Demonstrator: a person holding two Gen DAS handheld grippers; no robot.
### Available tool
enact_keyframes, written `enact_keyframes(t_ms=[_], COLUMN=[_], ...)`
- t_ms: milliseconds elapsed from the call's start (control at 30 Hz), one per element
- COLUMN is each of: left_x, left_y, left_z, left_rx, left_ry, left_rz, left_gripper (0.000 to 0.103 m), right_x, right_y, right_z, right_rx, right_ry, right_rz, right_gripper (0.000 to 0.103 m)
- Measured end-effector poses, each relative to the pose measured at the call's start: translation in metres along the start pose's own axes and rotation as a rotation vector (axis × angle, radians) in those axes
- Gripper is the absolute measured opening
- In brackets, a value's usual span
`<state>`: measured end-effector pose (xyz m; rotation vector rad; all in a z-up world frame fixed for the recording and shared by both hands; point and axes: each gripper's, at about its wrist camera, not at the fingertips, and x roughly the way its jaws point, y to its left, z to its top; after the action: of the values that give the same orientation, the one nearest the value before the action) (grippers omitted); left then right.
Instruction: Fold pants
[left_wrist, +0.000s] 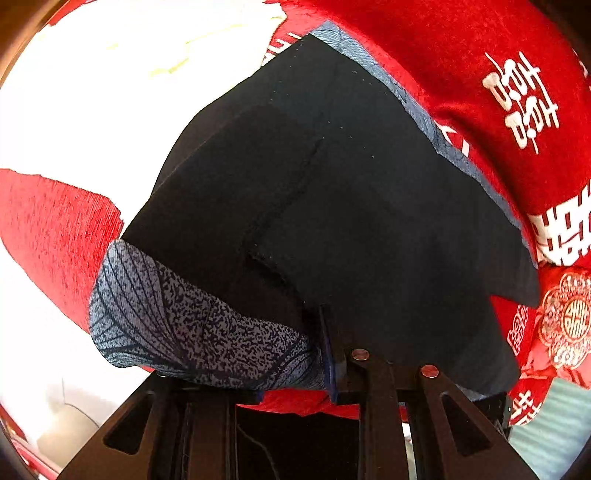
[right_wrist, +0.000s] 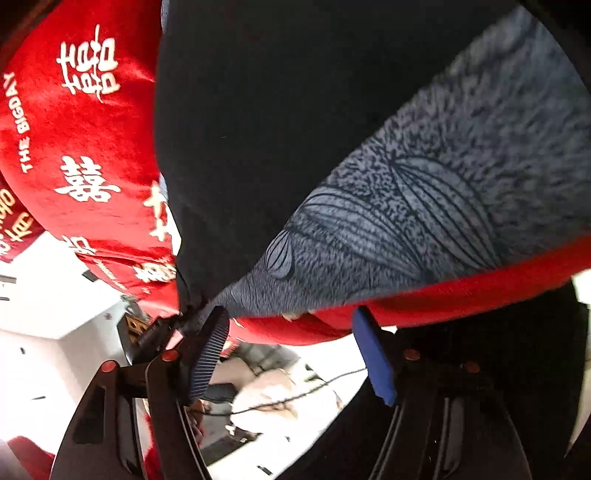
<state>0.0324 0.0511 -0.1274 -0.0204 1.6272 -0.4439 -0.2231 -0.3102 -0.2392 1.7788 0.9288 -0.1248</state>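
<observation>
Currently I'm pinching the near hem of the pants (left_wrist: 332, 192) in my left gripper (left_wrist: 334, 354), their length running away across the red blanket (left_wrist: 480, 92), while my right gripper (right_wrist: 295, 354) is hanging wide, empty, just short of the patterned edge.

pants (left_wrist: 332, 184): matt dark cloth, speckled blue print | blanket (left_wrist: 480, 55): red plush | tongs (right_wrist: 295, 354): ribbed blue pads

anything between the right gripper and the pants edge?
Nothing visible. The right gripper stands open just below the pants hem, with only a strip of the red blanket under that hem. The left gripper is already shut on the pants.
</observation>
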Motion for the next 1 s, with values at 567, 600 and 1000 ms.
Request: enact_keyframes(t_ms=[567, 600, 1000], left_x=[-0.042, -0.045, 0.025], left_y=[-0.045, -0.053, -0.108], left_z=[0.045, 0.057, 0.21], left_rx=[0.044, 0.048, 0.075], left_ry=[-0.107, -0.129, -0.212], left_rz=[-0.089, -0.101, 0.01], left_gripper=[0.024, 0.024, 0.026], right_x=[-0.06, -0.061, 0.007], right_y=[0.132, 0.145, 0.233], right_z=[0.033, 0.039, 0.228], right_rx=[-0.285, -0.313, -0.412], right_ry=[-0.142, -0.138, -0.037], right_rz=[0.034, 0.027, -0.162], right_gripper=[0.005, 0.005, 0.008])
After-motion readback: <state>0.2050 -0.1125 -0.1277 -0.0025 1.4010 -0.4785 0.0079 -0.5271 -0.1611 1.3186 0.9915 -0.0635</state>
